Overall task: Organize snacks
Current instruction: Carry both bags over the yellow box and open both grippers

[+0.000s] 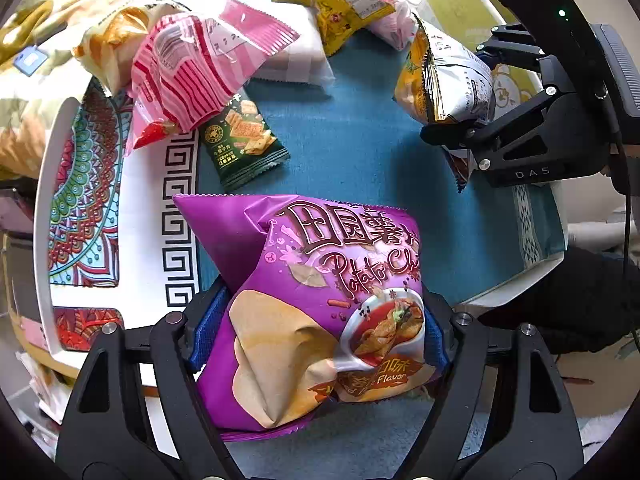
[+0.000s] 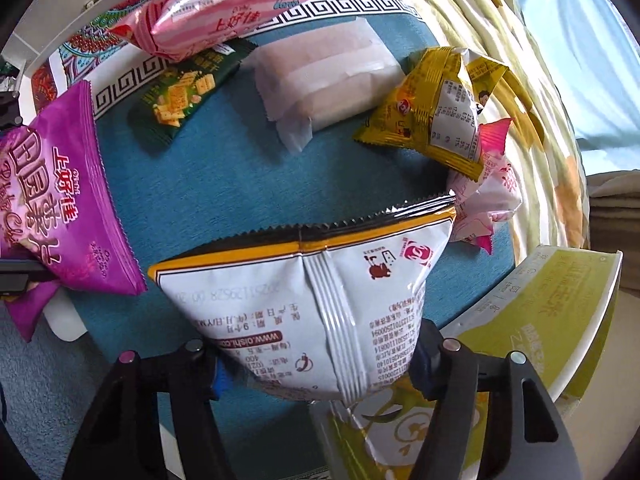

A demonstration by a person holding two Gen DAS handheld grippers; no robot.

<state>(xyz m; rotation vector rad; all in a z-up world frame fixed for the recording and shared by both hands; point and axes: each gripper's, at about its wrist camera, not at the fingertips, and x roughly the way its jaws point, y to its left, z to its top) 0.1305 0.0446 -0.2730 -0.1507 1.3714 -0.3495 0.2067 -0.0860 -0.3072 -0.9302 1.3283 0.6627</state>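
Snack packs: seven — purple [image 1: 320,308], orange-white [image 1: 448,80], green [image 1: 244,140], two pink [image 1: 192,80] [image 2: 484,196], yellow [image 1: 340,4], clear-wrapped [image 2: 324,80].

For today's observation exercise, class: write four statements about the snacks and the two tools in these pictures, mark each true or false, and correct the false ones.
1. The left tool grips a purple potato chip bag. True.
2. The right tool is open with nothing in it. False: it is shut on a white-backed orange chip bag.
3. A dark green cracker packet lies on the blue mat. True.
4. The yellow snack packet lies inside the yellow-green box. False: it lies on the mat, apart from the box.
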